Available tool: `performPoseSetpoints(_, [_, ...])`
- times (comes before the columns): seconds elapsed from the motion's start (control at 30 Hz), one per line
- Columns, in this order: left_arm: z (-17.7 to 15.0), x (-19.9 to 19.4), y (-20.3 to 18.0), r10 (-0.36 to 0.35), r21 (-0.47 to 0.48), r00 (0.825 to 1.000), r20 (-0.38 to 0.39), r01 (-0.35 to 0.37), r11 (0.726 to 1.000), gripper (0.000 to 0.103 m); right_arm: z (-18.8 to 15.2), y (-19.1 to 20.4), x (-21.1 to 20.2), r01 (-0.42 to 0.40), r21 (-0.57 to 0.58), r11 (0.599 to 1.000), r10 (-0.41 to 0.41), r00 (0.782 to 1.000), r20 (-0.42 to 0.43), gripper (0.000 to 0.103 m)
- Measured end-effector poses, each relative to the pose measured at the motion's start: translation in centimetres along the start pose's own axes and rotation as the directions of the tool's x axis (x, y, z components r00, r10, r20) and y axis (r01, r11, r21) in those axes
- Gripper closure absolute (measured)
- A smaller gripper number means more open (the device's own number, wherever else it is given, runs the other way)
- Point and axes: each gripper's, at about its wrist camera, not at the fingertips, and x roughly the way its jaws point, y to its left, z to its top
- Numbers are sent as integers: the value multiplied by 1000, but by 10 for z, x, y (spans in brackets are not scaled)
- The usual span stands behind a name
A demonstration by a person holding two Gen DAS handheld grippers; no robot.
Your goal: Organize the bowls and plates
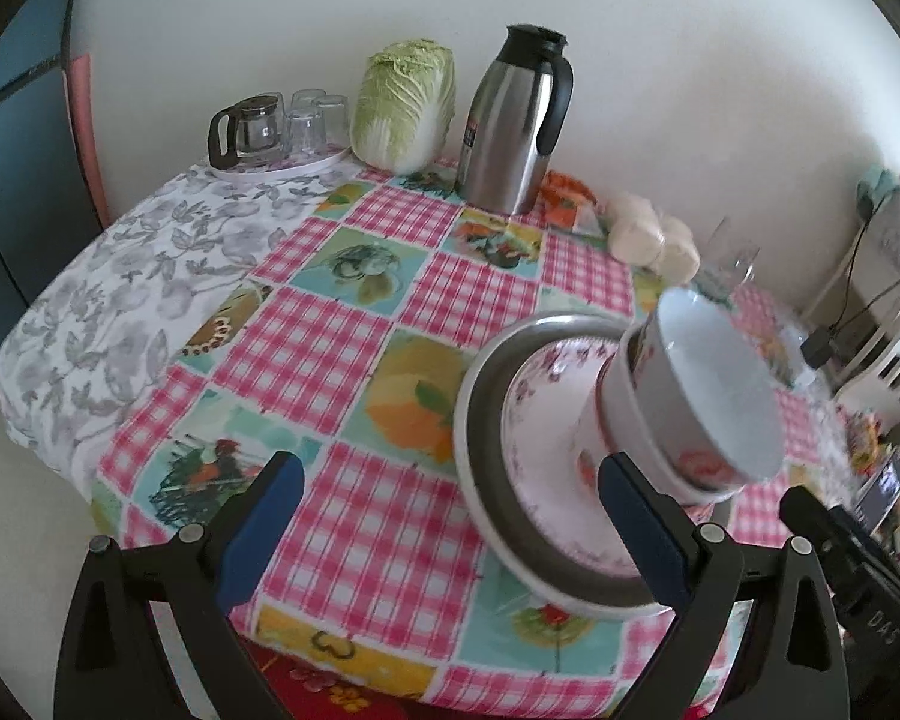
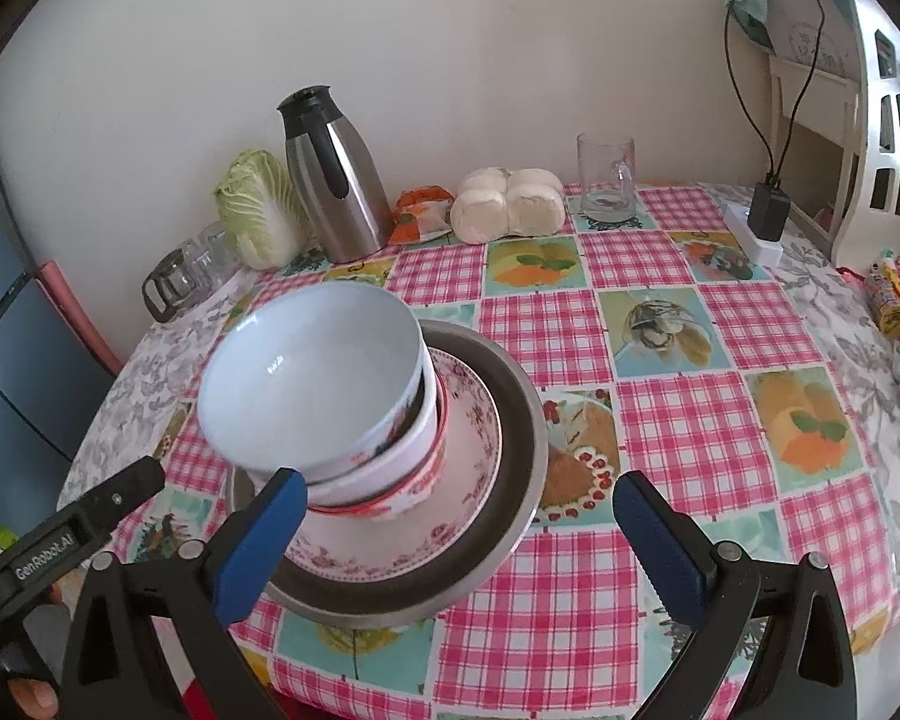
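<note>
Bowls [image 2: 324,396] nested on stacked plates [image 2: 468,450]

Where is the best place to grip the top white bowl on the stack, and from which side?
Probably the rim of the top white bowl: one claw finger inside, one outside, coming from above. Its wall rises clear above the nested bowls, and the rim is thin.

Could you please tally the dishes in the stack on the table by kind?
Metal plate: 1
Floral plate: 1
Bowls: 2 clearly seen, the top bowl nested in the lower bowl; whether another sits beneath, I cannot tell
Total: 4
</note>
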Motion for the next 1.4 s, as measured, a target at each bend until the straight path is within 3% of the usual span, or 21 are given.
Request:
performPoseSetpoints(0.47, [-35,6,-16,39,79,992,-119,-30,996,4,-30,-11,-5,62,-9,998,-62,997,-37,0])
performPoseSetpoints(0.63, [-44,4,-23,93,110,987,-134,-79,991,4,-40,-20,-10,76,4,997,-76,996,-46,0])
performPoseSetpoints(1.4, [-62,-7,-41,121,179,981,-150,-94,979,4,-59,-35,-29,95,32,995,-93,994,-52,0])
